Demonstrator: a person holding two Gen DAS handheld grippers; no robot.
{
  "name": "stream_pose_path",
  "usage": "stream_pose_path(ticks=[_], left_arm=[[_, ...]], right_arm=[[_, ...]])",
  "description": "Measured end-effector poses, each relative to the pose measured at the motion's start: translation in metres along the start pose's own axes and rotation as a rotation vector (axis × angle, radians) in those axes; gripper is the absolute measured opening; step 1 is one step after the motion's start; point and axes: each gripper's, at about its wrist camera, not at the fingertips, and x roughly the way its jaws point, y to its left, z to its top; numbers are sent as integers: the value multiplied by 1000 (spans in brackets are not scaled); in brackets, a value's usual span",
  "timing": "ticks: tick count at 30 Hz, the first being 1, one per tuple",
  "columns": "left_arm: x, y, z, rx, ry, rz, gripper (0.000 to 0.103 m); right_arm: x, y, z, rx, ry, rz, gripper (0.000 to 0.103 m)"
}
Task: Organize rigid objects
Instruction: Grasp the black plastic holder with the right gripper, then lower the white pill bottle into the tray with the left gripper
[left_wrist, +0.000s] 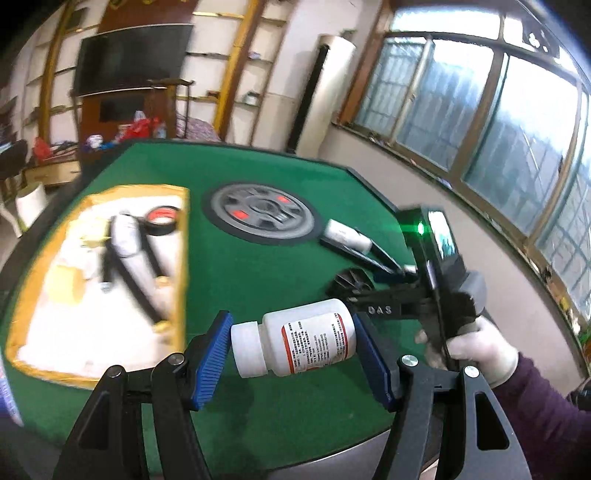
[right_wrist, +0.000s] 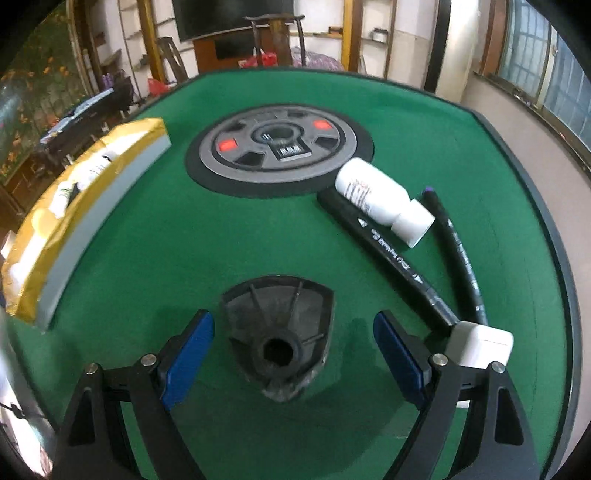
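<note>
While the left tool (left_wrist: 293, 354) is clenched on a white pill bottle (left_wrist: 295, 339), which lies crosswise between its blue pads (left_wrist: 210, 360) with the cap toward the left pad and its base against the right one, the bottle hangs clear above the green bench (left_wrist: 236, 266). To the left on the bench sits a shallow gold-rimmed box (left_wrist: 48, 354) with a white floor, blurred in this view, holding a roll of black tape (left_wrist: 160, 219) and some dark and white long items I cannot make out. Seen from the right wrist, the right tool (right_wrist: 293, 356) stands released, its pads spread to either side of a black ribbed plastic piece (right_wrist: 277, 325) with a round socket, without touching it. Beyond, a grey round panel (right_wrist: 277, 147) with two red squares is set into the bench middle. At its right edge a second white bottle (right_wrist: 382, 201) lies on its side across a black marker (right_wrist: 391, 258), with another black marker (right_wrist: 458, 254) just beside it and a small white block (right_wrist: 480, 343) near the markers' near ends. A white-gloved hand (left_wrist: 480, 350) in a dark purple sleeve holds the right tool's handle.
</note>
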Motion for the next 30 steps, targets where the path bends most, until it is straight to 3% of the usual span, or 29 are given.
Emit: stream_pose_path(ticks=[4,5,6,17,22,28,30], left_arm=[[-21,33,2,-53,-49,51,69],[-23,41,2,-66,-55,63,69],[-25,48,2,-79,-59,78,69],[-17,119,-7,-232,-22,189,69],[12,138,-5,-255,45,212,69],[49,158,-4,-242,139,326,70],[55,162,-3,-242,151,332,70]], right_arm=[[7,-4,2,36,2,28,78],[7,-2,2,37,-5,29,67],[6,0,3,35,-8,37,64],[-18,4,8,56,-53,111,64],[-40,28,19,15,-91,174,64],[-55,68,29,-39,-104,278,64],[-58,80,31,-55,-101,305,64]])
